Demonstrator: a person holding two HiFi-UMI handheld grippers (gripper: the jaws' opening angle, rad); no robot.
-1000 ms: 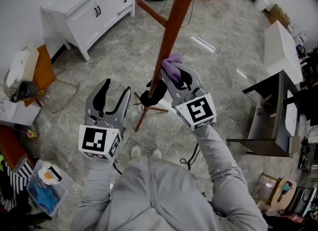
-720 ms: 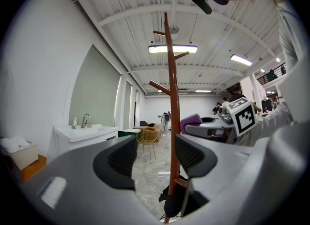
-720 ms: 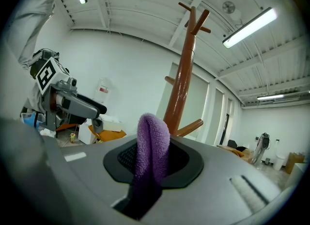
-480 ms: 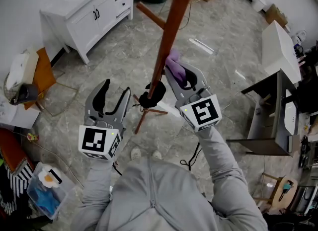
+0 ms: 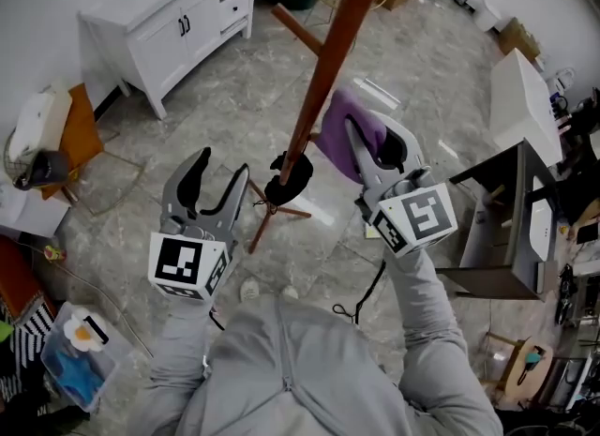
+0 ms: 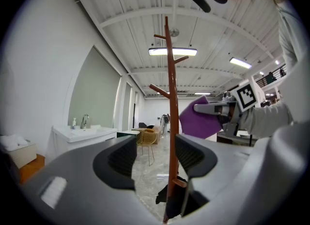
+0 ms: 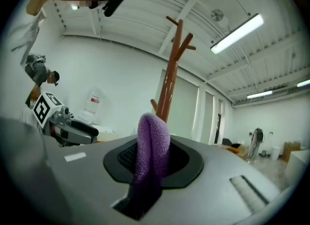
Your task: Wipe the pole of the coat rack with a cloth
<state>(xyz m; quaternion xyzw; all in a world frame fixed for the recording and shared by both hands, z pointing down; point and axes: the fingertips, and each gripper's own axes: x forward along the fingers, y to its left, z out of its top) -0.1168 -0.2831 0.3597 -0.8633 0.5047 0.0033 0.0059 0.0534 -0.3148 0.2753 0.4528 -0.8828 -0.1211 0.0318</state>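
At the bottom of the head view are the person's grey sleeves [image 5: 412, 331], each running up to a marker cube. Left of centre, the left gripper [image 5: 217, 168] has its two jaws spread wide with nothing between them; in its own view the dark pads [image 6: 120, 158] stand well apart and frame the lower pole behind them without touching it. Right of centre, the right gripper [image 5: 372, 140] is clamped on a purple cloth [image 5: 342, 127], and in the right gripper view the cloth [image 7: 152, 144] stands up as a folded ridge pinched between the jaws. The cloth sits just beside the right edge of the brown pole [image 5: 328, 68], which runs from the top centre of the head view down toward the middle; whether cloth and pole touch cannot be told. In the left gripper view the cloth [image 6: 197, 120] shows just to the right of the pole [image 6: 170, 122], about halfway up it. At the foot of the pole lies a black object [image 5: 289, 177], above the rack's spread wooden legs [image 5: 267, 218] on the grey stone floor [image 5: 234, 106]. Farther off, a white cabinet [image 5: 178, 12] stands at the upper left, a dark table [image 5: 511, 228] at the right edge, and a clear bin [image 5: 73, 357] at the lower left.
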